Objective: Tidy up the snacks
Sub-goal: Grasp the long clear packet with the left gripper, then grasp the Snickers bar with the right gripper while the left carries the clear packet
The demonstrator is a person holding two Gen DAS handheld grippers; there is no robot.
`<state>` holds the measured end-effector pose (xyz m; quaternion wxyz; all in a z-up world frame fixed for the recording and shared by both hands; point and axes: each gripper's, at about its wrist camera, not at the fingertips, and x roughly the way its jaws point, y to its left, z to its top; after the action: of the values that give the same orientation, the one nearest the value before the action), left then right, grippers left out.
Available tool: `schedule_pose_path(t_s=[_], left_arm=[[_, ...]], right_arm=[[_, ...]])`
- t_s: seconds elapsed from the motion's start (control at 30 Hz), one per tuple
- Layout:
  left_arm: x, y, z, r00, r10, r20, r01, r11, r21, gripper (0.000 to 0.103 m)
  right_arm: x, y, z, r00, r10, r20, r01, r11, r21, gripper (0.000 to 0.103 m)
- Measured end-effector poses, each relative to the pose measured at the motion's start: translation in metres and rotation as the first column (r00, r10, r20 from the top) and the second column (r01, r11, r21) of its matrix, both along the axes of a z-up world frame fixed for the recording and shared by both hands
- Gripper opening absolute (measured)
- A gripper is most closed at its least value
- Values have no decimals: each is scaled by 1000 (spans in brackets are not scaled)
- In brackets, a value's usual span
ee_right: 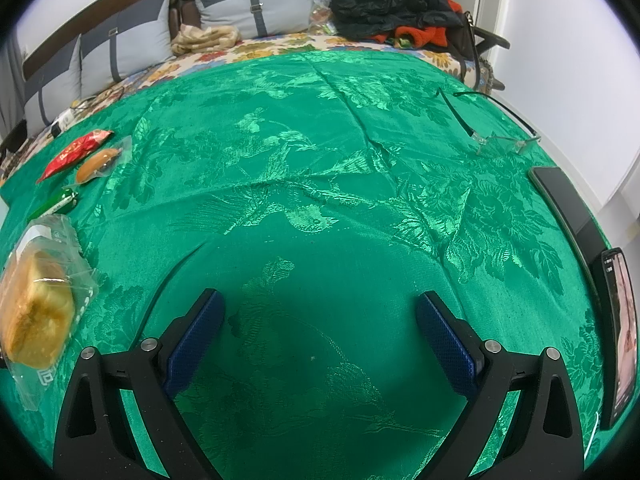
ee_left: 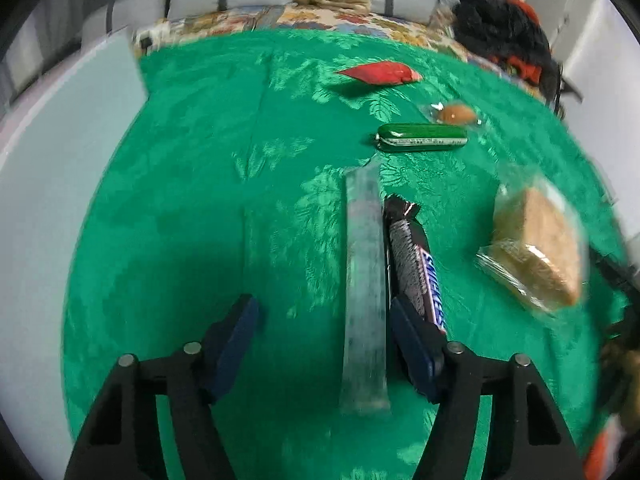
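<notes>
- Tongs on the left hand (ee_left: 324,332) sit part-open over the green counter (ee_left: 192,208). The pale translucent stick pack (ee_left: 366,292) lies between the blades, hard against the right one and well clear of the left, so nothing is pinched yet.
- Snickers bar (ee_left: 416,260) lies just outside that right blade, right beside the pack. My guess is the pack is the target. I'd shift the tongs a bit so the pack is centred, then squeeze, so the blade doesn't drag the Snickers along.
- Further right and beyond: green tube-shaped pack (ee_left: 422,136), small bun in clear wrap (ee_left: 456,113), red packet (ee_left: 380,73), and a wrapped bread slice (ee_left: 536,248).
- Right-hand tongs (ee_right: 320,336) are spread wide with only cloth between them.
- Only the left view shows the stick pack and the Snickers. Only the right view shows the glasses (ee_right: 500,142) and the phone (ee_right: 620,332) at the far right edge.
</notes>
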<state>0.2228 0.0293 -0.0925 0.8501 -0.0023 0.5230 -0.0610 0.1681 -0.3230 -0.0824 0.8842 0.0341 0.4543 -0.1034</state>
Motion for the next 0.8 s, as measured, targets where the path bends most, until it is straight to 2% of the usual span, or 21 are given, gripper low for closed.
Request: schedule_pose_path(t_s=[0.03, 0.07, 0.1, 0.13, 0.17, 0.23, 0.3, 0.4, 0.47, 0.5, 0.53, 0.57, 0.6, 0.63, 0.67, 0.7, 0.77, 0.8], left_arm=[[1, -6, -1, 1000, -21, 7, 21, 999, 40, 58], [0, -12, -1, 999, -50, 20, 49, 997, 63, 42], [-2, -17, 1, 996, -84, 26, 83, 995, 52, 32], [-3, -19, 1, 996, -92, 23, 90, 994, 58, 18], [-6, -20, 2, 996, -93, 18, 91, 994, 65, 18], [-19, -14, 2, 996, -84, 16, 83, 996, 35, 18], [-45, -3, 3, 998, -62, 19, 62, 998, 5, 18], [-86, 10, 4, 999, -46, 23, 45, 999, 14, 18], [-103, 17, 5, 999, -36, 21, 35, 999, 14, 18], [-112, 23, 7, 999, -21, 27, 21, 1000, 7, 18], [-119, 28, 8, 999, -5, 33, 5, 1000, -2, 18], [-124, 33, 9, 999, 8, 37, -8, 1000, -9, 18], [-130, 39, 10, 999, 29, 43, -28, 999, -20, 18], [-133, 44, 10, 998, 42, 45, -41, 999, -23, 18], [-137, 48, 10, 997, 53, 48, -52, 998, -23, 18], [-140, 50, 10, 997, 61, 51, -60, 998, -18, 18], [-146, 55, 9, 995, 75, 61, -74, 997, -6, 18], [-149, 58, 8, 995, 81, 64, -81, 997, 0, 18]], right_arm=[[0, 0, 0, 1000, 0, 0, 0, 1000, 0, 99], [0, 0, 0, 1000, 0, 0, 0, 1000, 1, 99], [0, 0, 0, 1000, 0, 0, 0, 1000, 1, 99], [0, 0, 0, 1000, 0, 0, 0, 1000, 1, 99], [0, 0, 0, 1000, 0, 0, 0, 1000, 1, 99], [0, 0, 0, 1000, 0, 1, 0, 1000, 1, 99], [1, 0, 0, 1000, 0, 0, 0, 1000, 2, 99], [5, 0, -1, 1000, -2, -1, 2, 1000, 2, 99], [10, 1, 2, 998, 0, -68, 1, 1000, 16, 96], [11, 4, 7, 994, -19, -106, 22, 999, 31, 95], [8, 8, 11, 994, -36, -104, 41, 998, 52, 95], [0, 19, 20, 997, -15, -81, 24, 993, 111, 95], [-8, 41, 30, 996, 70, -61, -59, 983, 175, 95], [-18, 72, 40, 979, 191, -63, -173, 959, 224, 95], [-23, 92, 45, 963, 261, -68, -235, 936, 262, 95], [-31, 121, 52, 931, 357, -72, -311, 882, 355, 95], [-37, 169, 59, 876, 478, -67, -376, 762, 527, 95], [-32, 196, 60, 860, 505, -73, -388, 740, 549, 95]])
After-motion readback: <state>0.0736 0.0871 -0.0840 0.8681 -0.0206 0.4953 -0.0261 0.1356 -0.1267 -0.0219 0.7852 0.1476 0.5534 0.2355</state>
